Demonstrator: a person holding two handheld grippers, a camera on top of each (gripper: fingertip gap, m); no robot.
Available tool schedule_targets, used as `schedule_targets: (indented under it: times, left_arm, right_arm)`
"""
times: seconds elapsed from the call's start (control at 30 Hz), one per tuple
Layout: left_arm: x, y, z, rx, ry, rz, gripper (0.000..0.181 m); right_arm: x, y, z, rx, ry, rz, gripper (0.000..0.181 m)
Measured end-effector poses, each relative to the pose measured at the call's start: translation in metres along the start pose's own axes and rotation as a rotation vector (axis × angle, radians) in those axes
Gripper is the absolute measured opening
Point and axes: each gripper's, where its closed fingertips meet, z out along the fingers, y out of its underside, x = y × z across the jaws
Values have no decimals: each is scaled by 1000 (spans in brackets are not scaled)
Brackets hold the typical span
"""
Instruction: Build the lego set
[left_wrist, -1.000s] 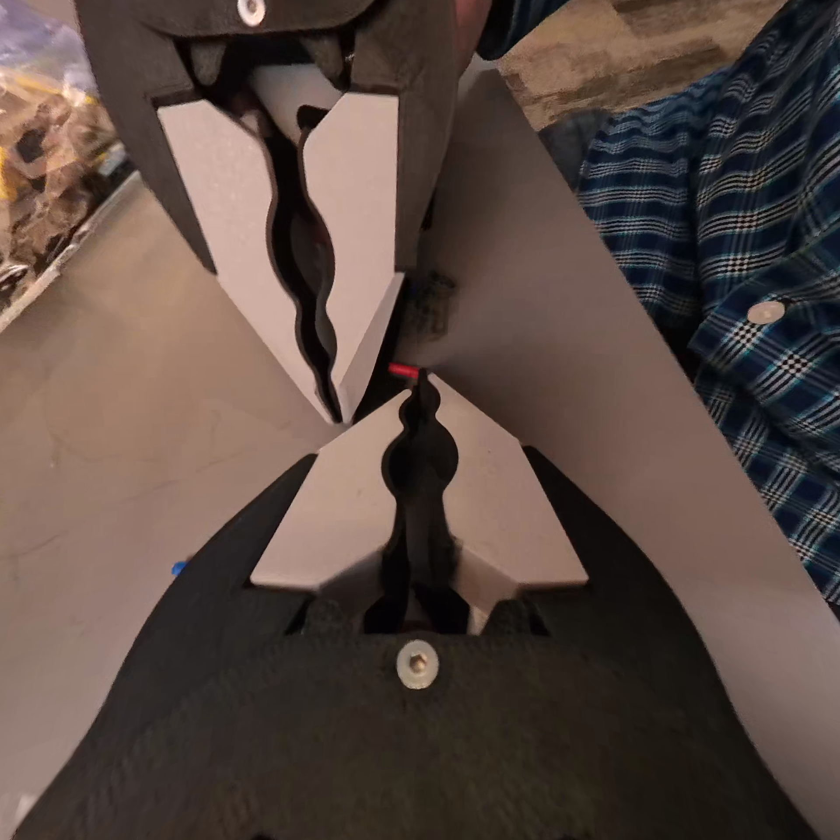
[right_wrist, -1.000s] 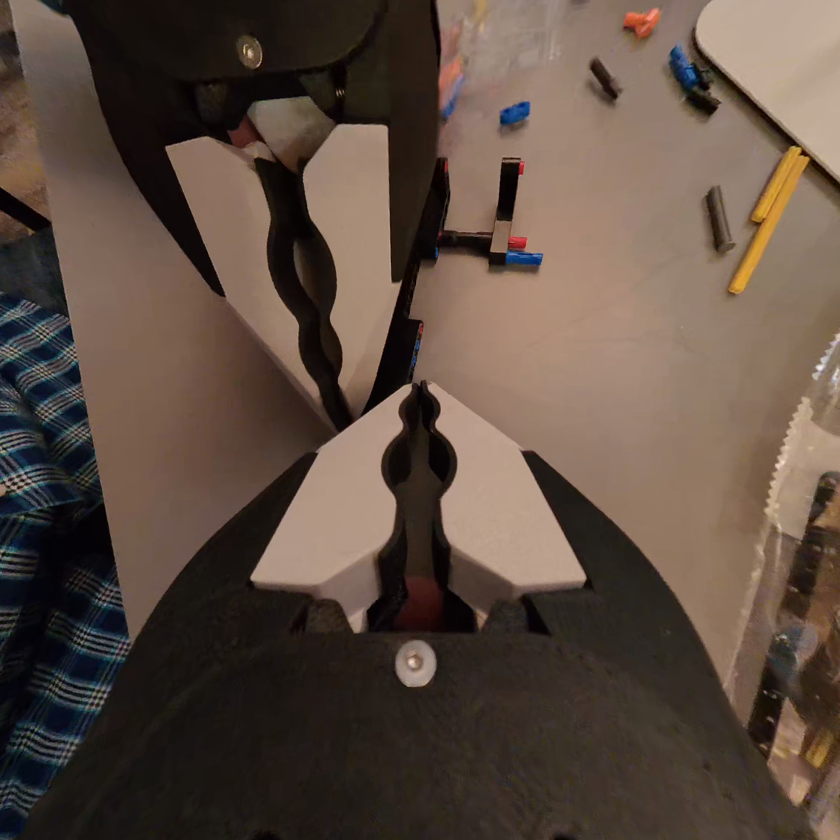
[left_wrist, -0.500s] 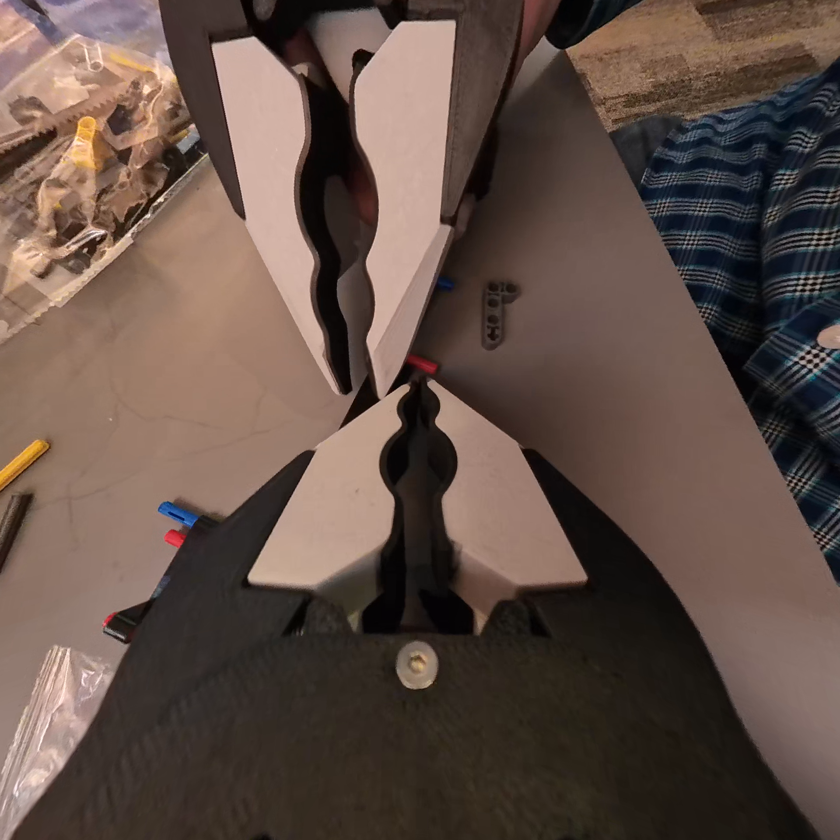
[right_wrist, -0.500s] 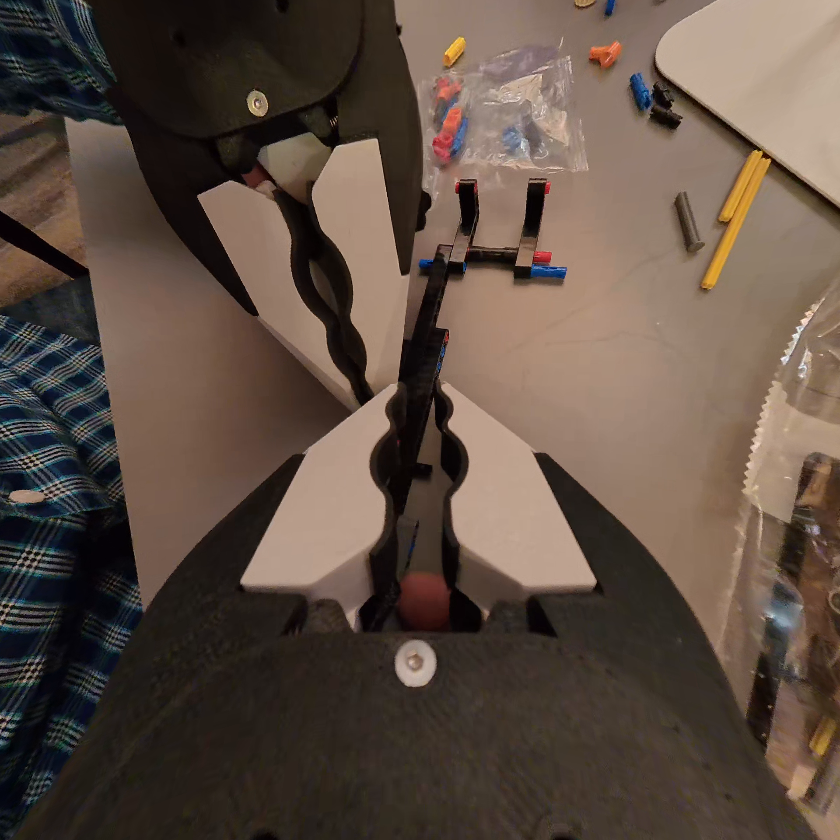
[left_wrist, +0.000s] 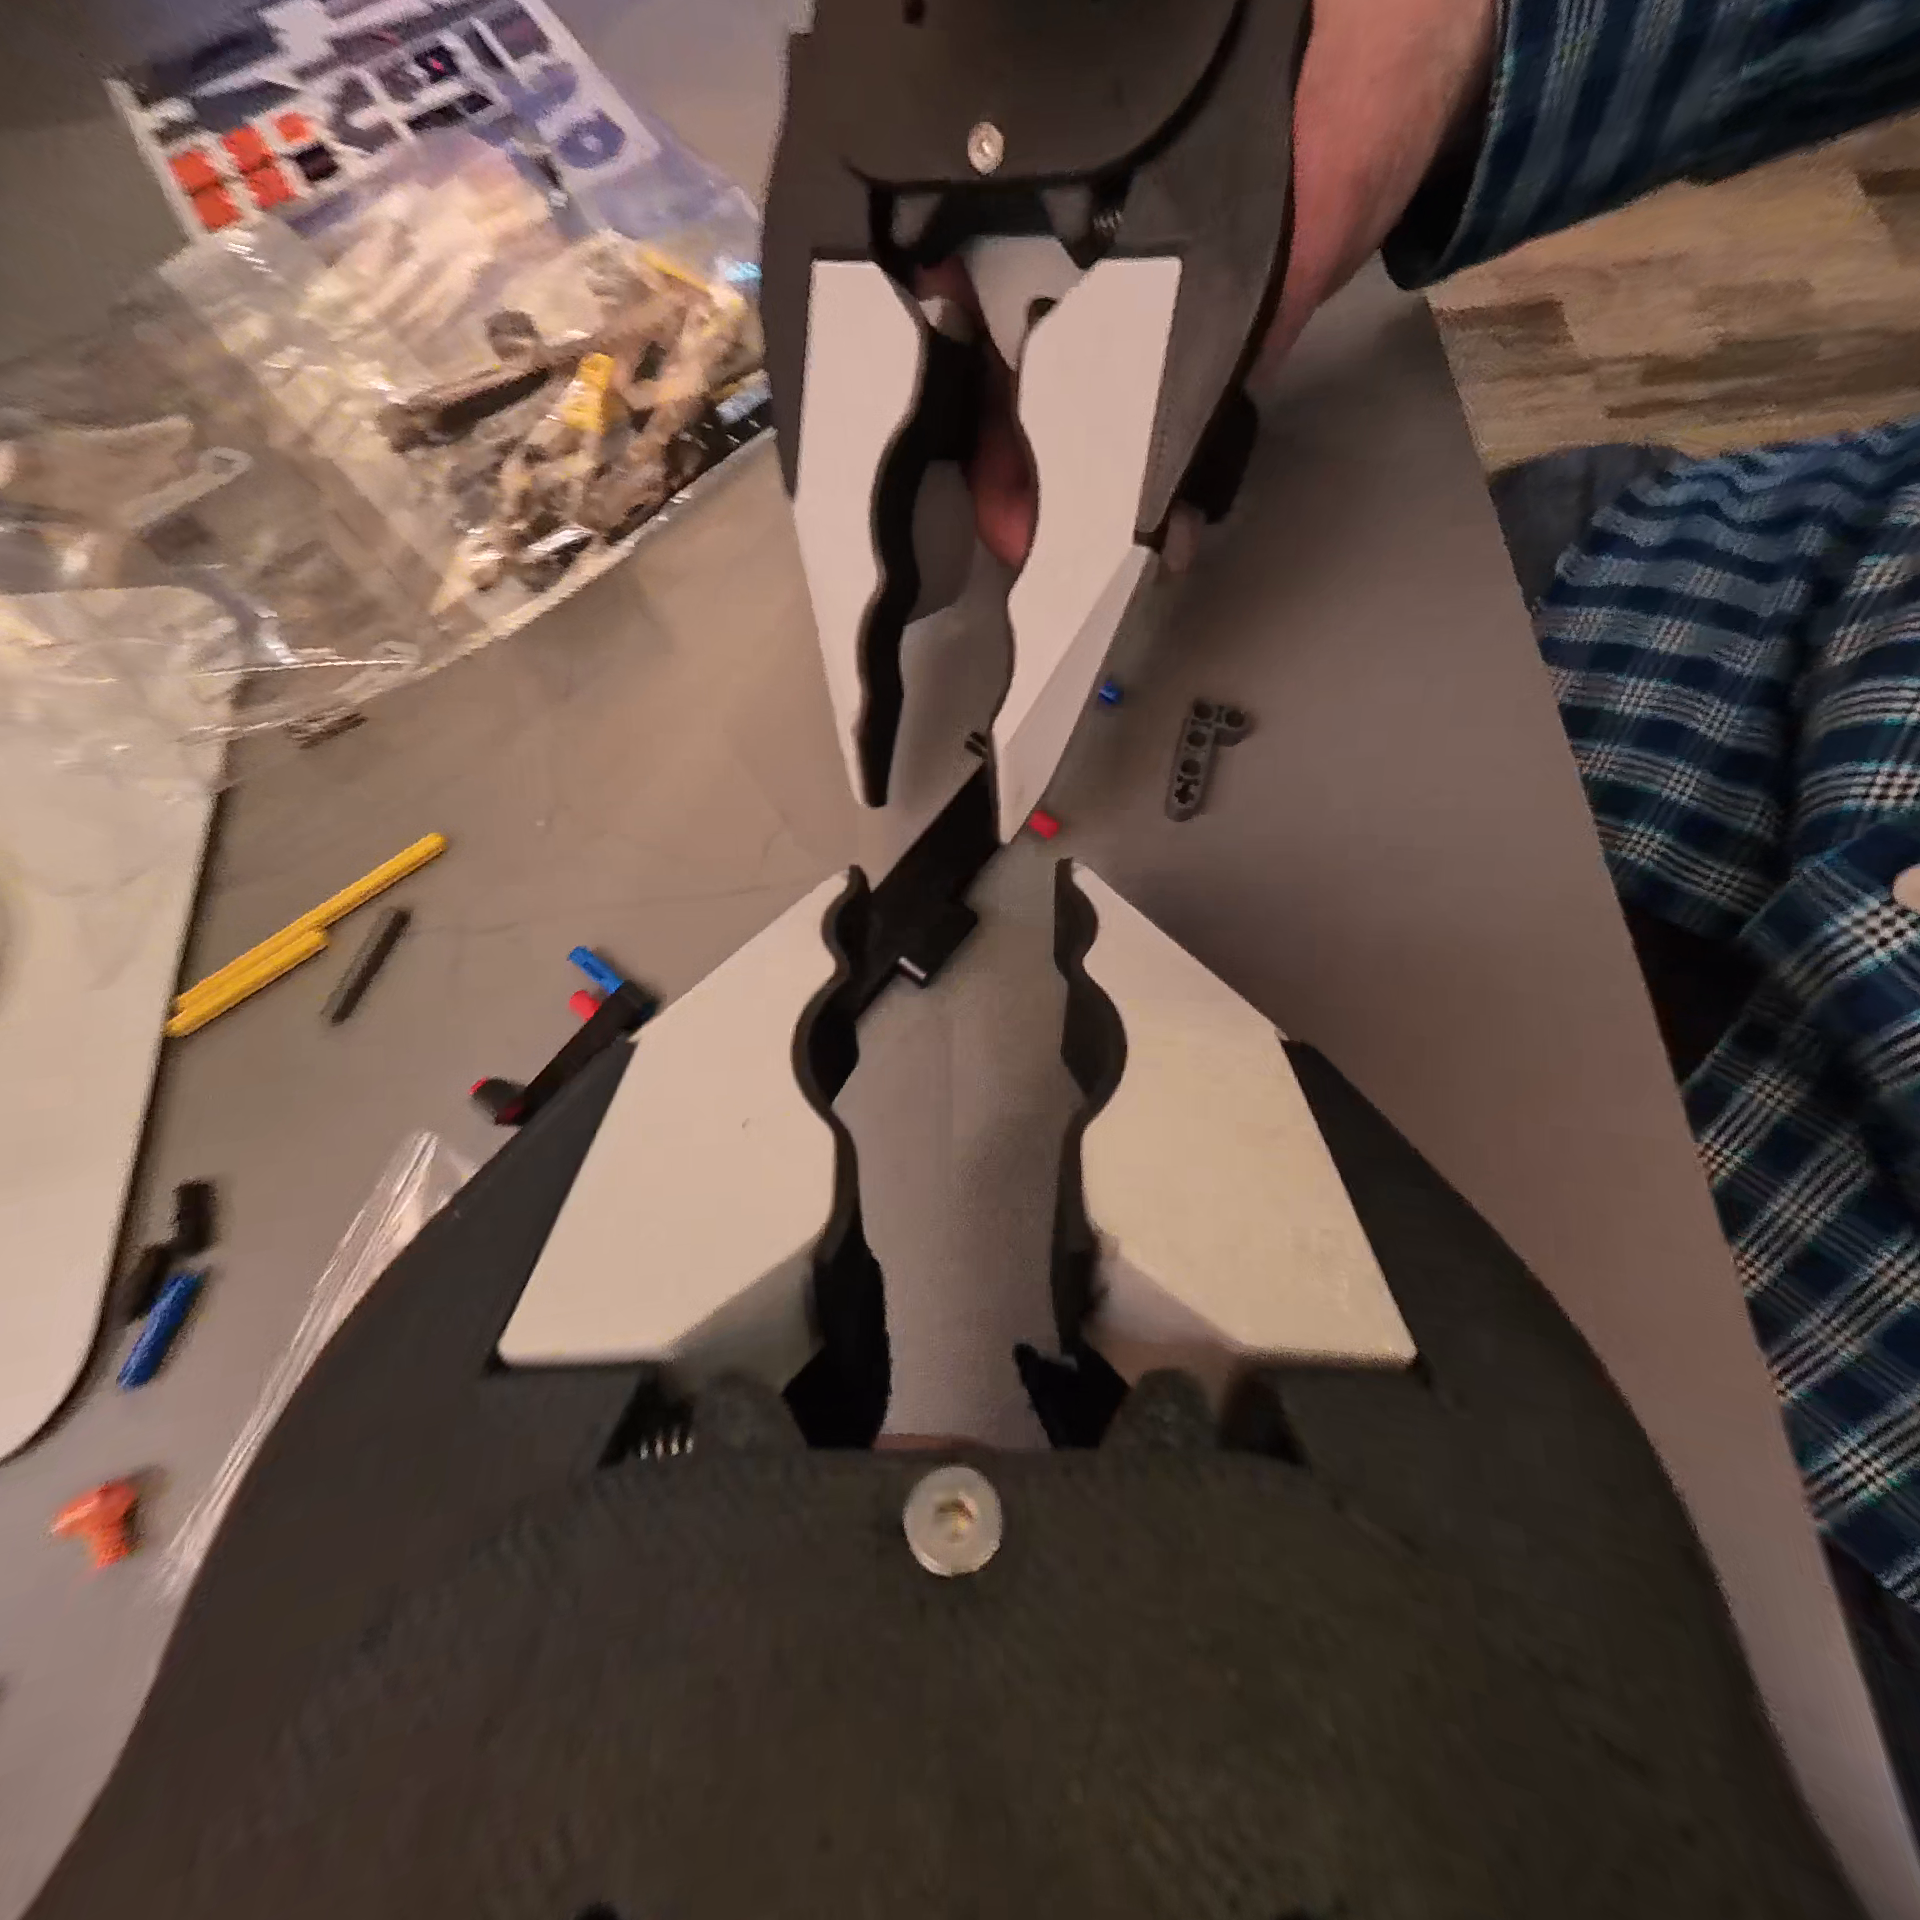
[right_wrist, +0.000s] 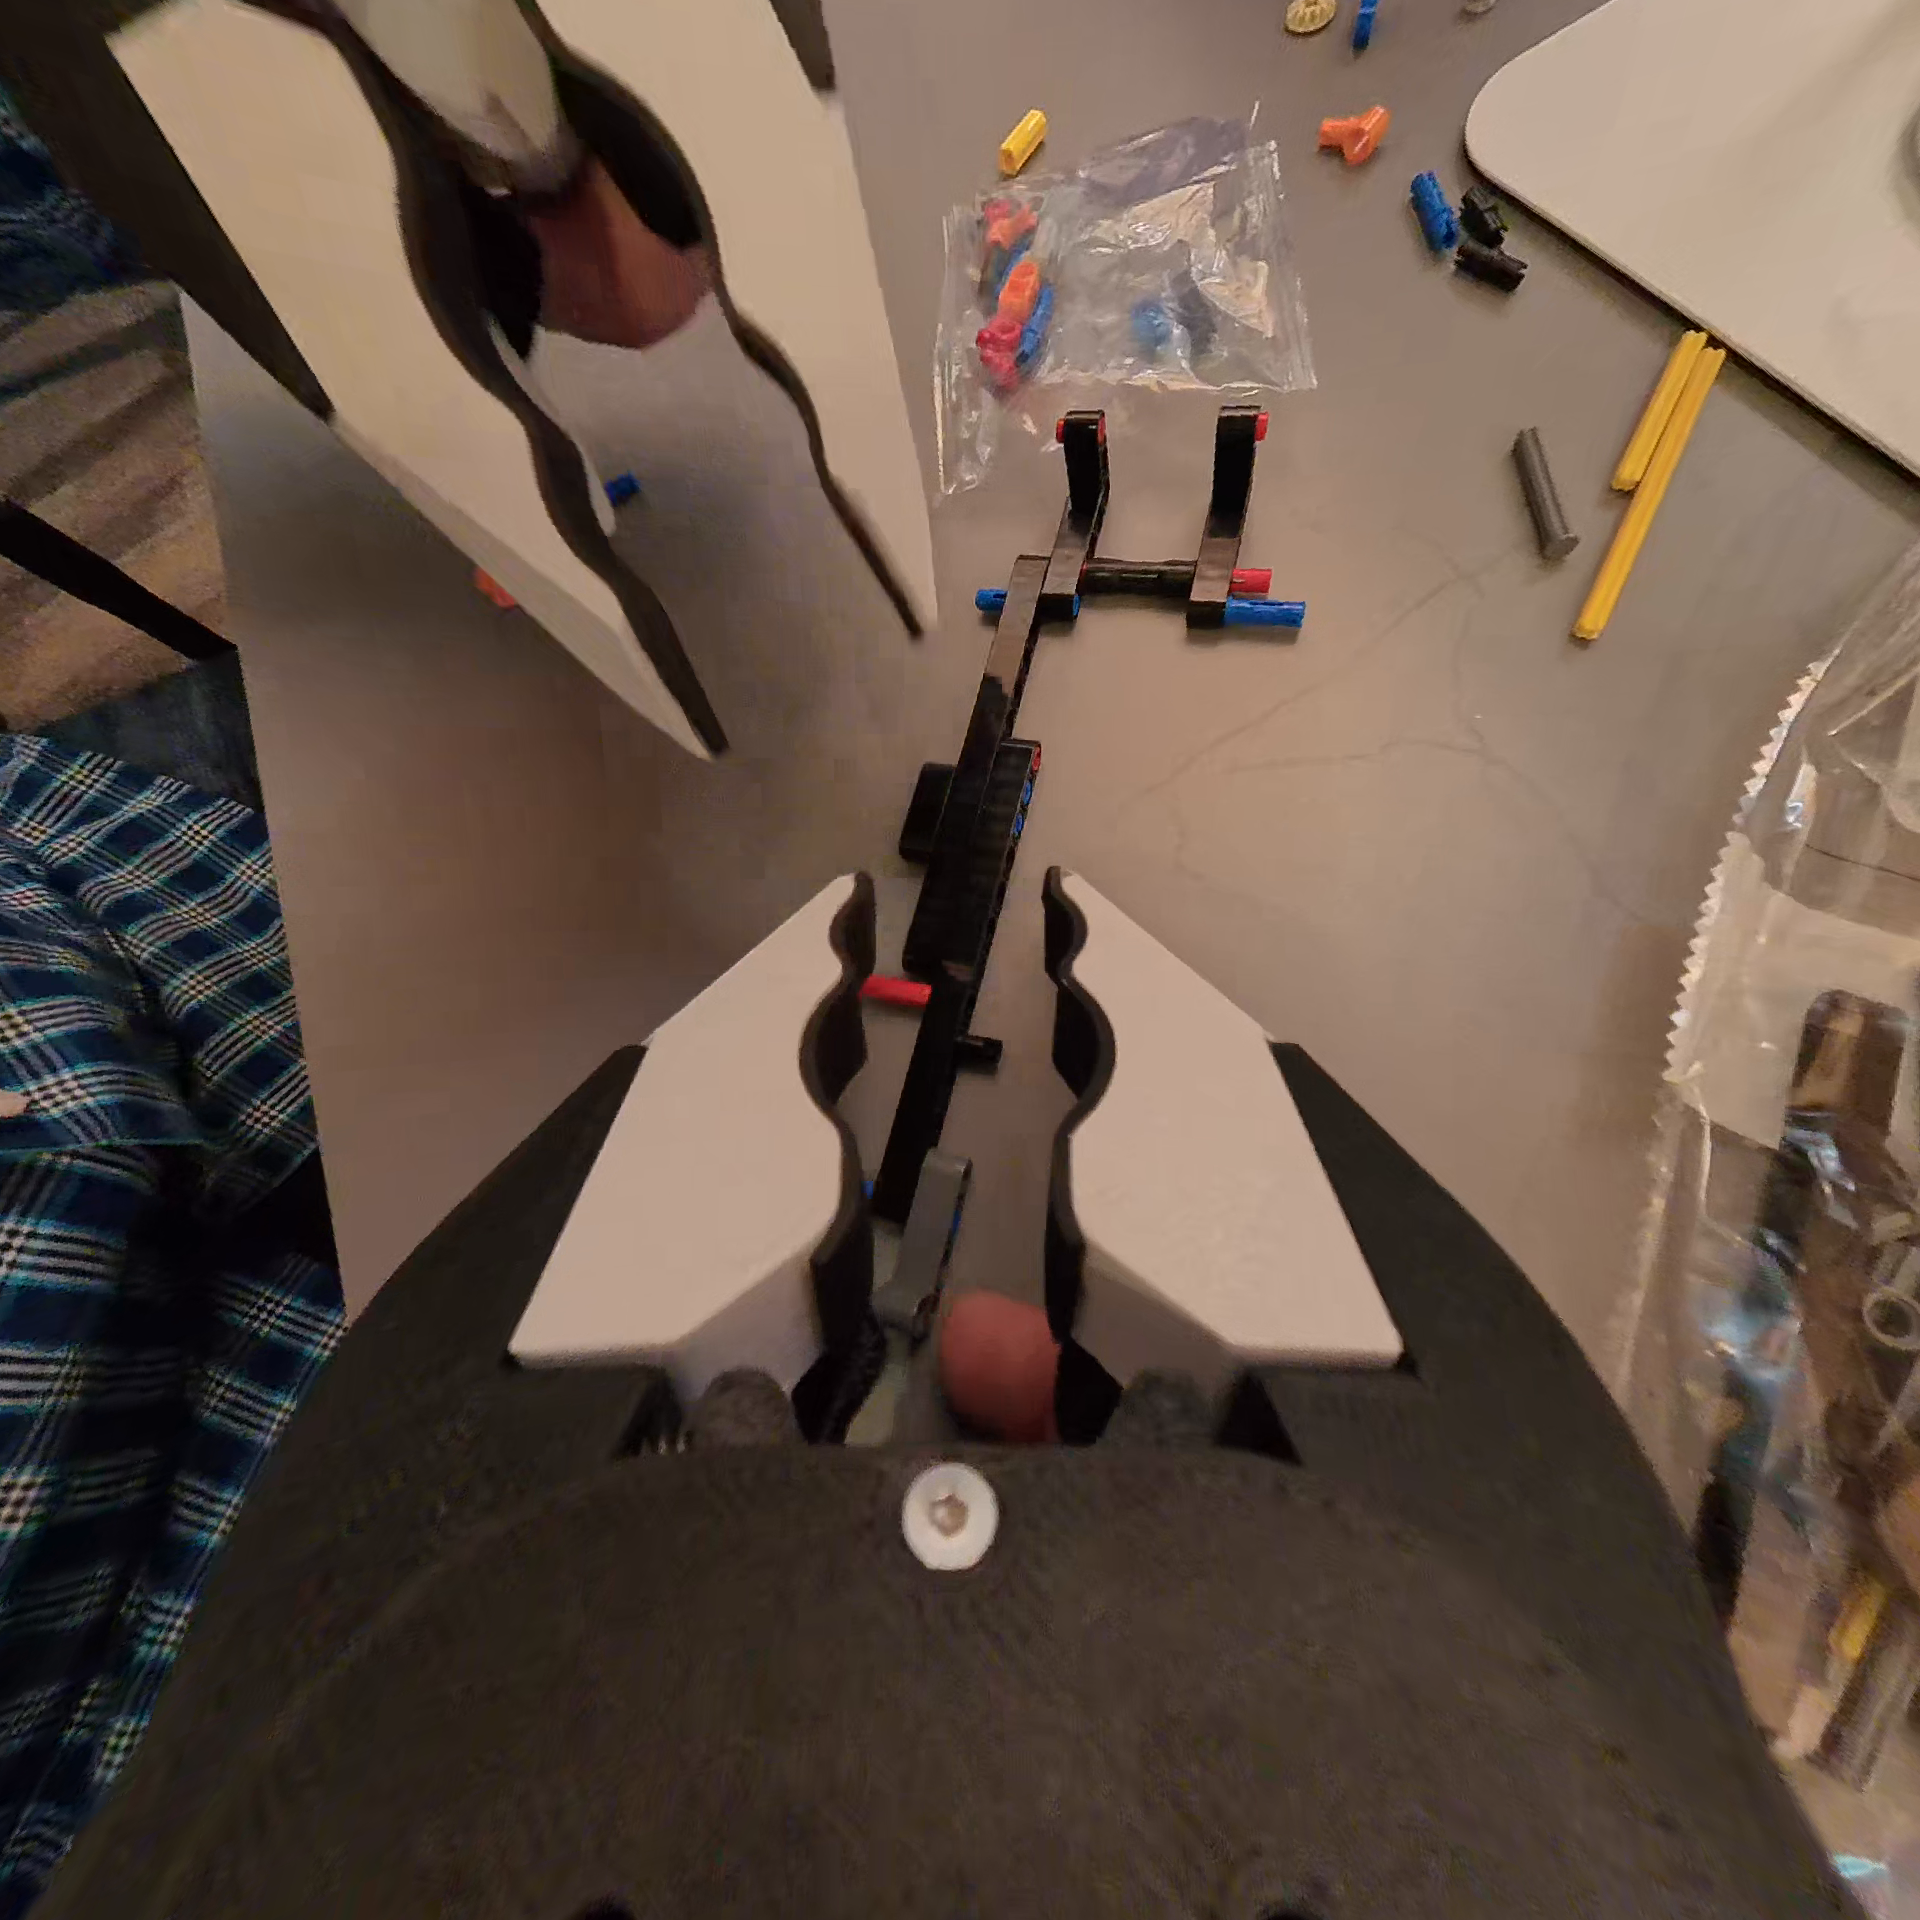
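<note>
- The left gripper (left_wrist: 956, 883) stands wide apart at the fingers, gripping nothing; grey table (left_wrist: 644, 748) shows through the gap.
- The right gripper (right_wrist: 951, 883) is likewise spread, its jaws parted on either side of the black lego assembly (right_wrist: 971, 862) without visibly touching it.
- That assembly is a long black beam running from deep between the right gripper's fingers out ahead of its tips, ending in a small frame of two short black uprights (right_wrist: 1231, 488) joined by a crossbar, with red and blue pins sticking out.
- A grey lego piece (right_wrist: 930, 1236) sits at the beam's near end, far back in the right gripper's gap (whether it is attached, I cannot tell).
- Ahead and right of the right gripper lie two yellow rods (right_wrist: 1652, 478) and a dark grey axle (right_wrist: 1543, 509); a small clear bag of coloured pins (right_wrist: 1122, 281) lies beyond the frame.
- From the left wrist view, a grey angled beam (left_wrist: 1200, 758) rests just right of the opposing gripper's tips, and a large bag of parts (left_wrist: 416, 447) lies far left.
</note>
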Motion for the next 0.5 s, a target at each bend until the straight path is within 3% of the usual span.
schedule_targets:
  times: [0.03,0.27,0.37,0.5]
  left_arm:
    - [-2,-2,-7,14,-28,-20,38]
    - [-16,2,-61,88,-260,-189,66]
    - [-17,15,-88,103,-360,-287,69]
    - [-13,43,-121,94,-455,-411,71]
  right_arm:
    - [0,0,-2,2,1,2,34]
    - [-2,-14,-19,13,49,-41,60]
    - [-5,-22,-27,12,85,-84,66]
    - [-8,-21,-32,-17,115,-100,92]
